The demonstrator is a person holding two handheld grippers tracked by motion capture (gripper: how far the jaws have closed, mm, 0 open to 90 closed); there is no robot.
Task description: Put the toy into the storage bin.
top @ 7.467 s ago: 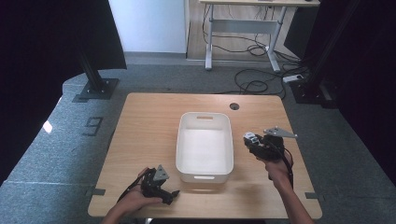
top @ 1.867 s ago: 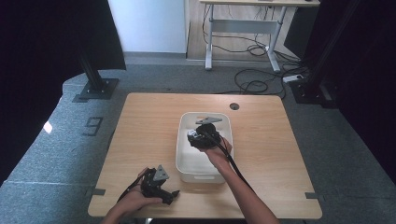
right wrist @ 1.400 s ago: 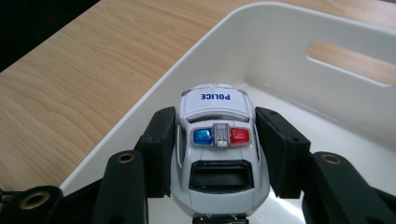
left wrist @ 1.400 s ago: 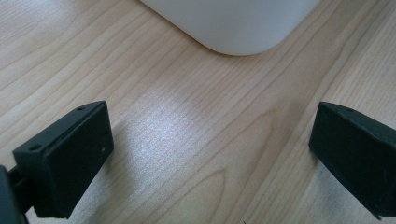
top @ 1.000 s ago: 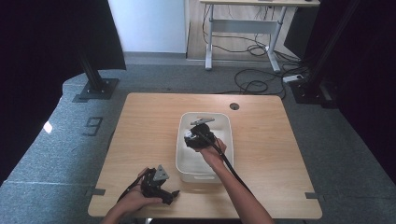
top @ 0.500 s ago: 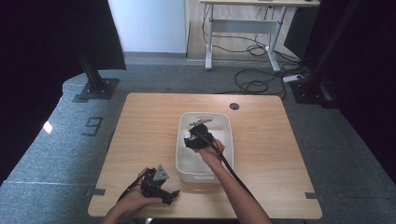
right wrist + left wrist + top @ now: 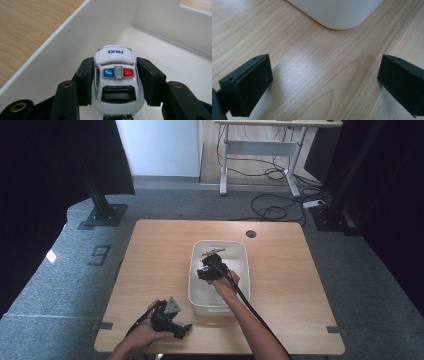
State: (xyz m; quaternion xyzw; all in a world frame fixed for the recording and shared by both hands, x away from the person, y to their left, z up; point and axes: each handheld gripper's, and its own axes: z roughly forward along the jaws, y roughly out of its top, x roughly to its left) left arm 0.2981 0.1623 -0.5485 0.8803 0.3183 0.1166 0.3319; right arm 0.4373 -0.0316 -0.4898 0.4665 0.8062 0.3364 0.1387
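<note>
Toy car: a small white police car with a blue and a red roof light sits between the jaws of the right tool, roof towards the camera and the word POLICE on its far end.
Right tool state: clamped on the toy car, one pad pressed to each flank.
Place of the car: inside the white tub, held near the tub's left wall and towards its far half; whether the wheels touch the floor of the tub cannot be told.
Left tool: the left tool rests low at the near left part of the worktop, jaws spread wide with bare wood between them.
Edges: the tub's left wall rises just beside the car; its far wall, with a handle slot, stands farther off. A rounded tub corner lies just ahead of the left tool.
Open room: the tub floor beyond and to the right of the car is bare, and wide worktop lies on both sides of the tub.
Views: the right gripper view gives the car's markings and the grip; the high view shows the right hand over the tub and both tools well apart.
</note>
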